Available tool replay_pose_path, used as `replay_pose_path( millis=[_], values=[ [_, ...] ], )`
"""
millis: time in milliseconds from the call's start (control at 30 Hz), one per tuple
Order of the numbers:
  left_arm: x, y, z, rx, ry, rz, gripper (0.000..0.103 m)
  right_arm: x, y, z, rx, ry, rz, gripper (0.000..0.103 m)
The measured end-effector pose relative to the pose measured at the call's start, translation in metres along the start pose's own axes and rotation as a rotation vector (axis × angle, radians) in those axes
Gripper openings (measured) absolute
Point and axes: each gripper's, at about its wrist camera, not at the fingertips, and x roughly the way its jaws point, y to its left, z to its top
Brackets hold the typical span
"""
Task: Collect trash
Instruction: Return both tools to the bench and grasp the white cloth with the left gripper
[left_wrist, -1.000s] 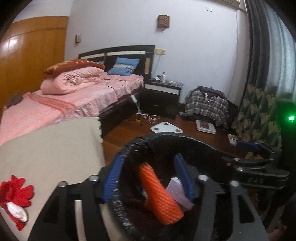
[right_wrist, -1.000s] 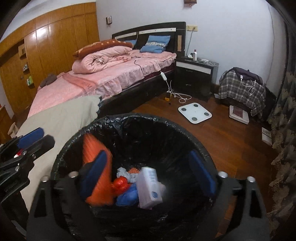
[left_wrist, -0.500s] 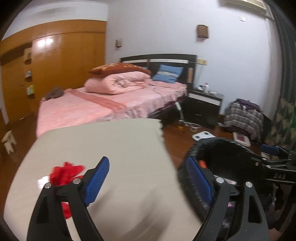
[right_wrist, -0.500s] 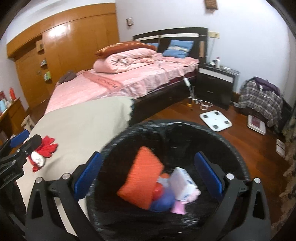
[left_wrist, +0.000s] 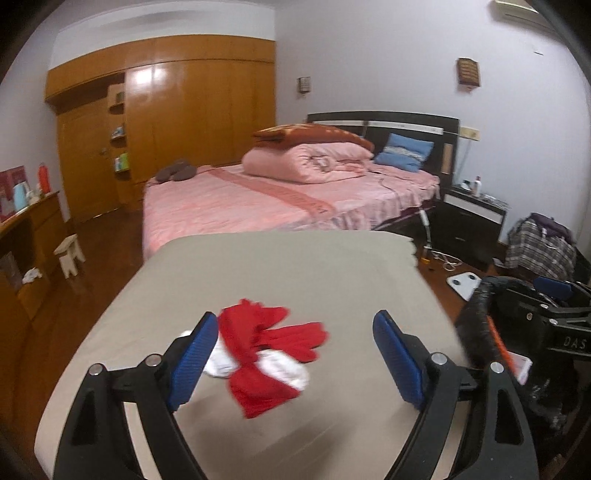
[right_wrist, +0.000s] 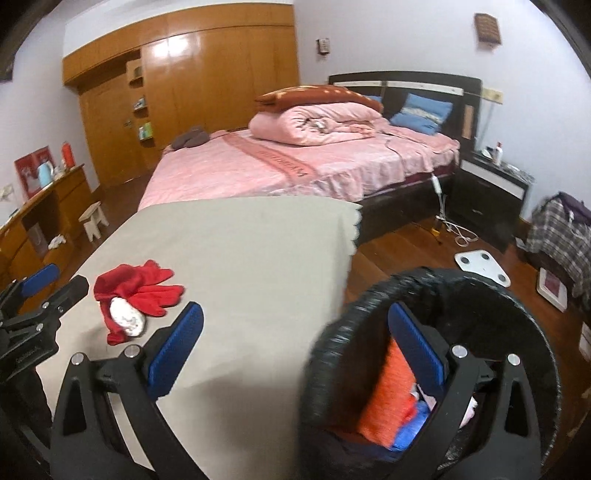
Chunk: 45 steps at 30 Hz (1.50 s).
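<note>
Your left gripper (left_wrist: 291, 354) has swung left off the bin (right_wrist: 524, 295), fingers apart around the red-and-white rag (left_wrist: 269, 350) on the near table (left_wrist: 295, 266). Right gripper (right_wrist: 295, 347), also apart and empty, straddles the bin's rim.

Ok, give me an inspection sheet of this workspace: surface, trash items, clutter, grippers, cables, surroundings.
Surface: beige tablecloth covers the table.
Job's things: red and white crumpled wrapper lies on the cloth; black-lined trash bin stands beside the table, holding an orange item and other bits.
Clutter: nothing seen on the cloth besides the wrapper.
Grippers: left hand-held gripper open, above the wrapper; right hand-held gripper open and unloaded, straddling the bin rim.
Cables: white cord on the floor by the nightstand.
Surroundings: pink bed, wooden wardrobe, white scale on the floor.
</note>
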Motion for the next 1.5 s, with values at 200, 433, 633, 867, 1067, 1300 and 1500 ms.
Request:
replay_pose_path(
  millis=[200, 433, 633, 867, 1067, 1300, 1500],
  values=[
    [0.007, 0.033, -0.009, -0.031, 0.018, 0.06, 0.083, 0.018, 0.027, 0.001, -0.033, 0.013, 0.031, 0.097],
    [0.024, 0.068, -0.023, -0.056, 0.062, 0.105, 0.082, 0.041, 0.056, 0.0, -0.053, 0.034, 0.051, 0.097],
    [0.042, 0.088, -0.032, -0.081, 0.098, 0.113, 0.08, 0.055, 0.075, -0.003, -0.076, 0.058, 0.068, 0.097],
    [0.065, 0.091, -0.032, -0.094, 0.125, 0.09, 0.08, 0.066, 0.084, -0.008, -0.093, 0.081, 0.073, 0.097],
    [0.083, 0.093, -0.033, -0.094, 0.162, 0.056, 0.071, 0.072, 0.085, -0.012, -0.098, 0.097, 0.071, 0.097],
    [0.092, 0.094, -0.038, -0.112, 0.194, -0.003, 0.031, 0.074, 0.086, -0.015, -0.102, 0.106, 0.066, 0.097],
    [0.083, 0.097, -0.038, -0.128, 0.177, -0.003, 0.011, 0.074, 0.089, -0.015, -0.106, 0.105, 0.073, 0.097]
  ],
)
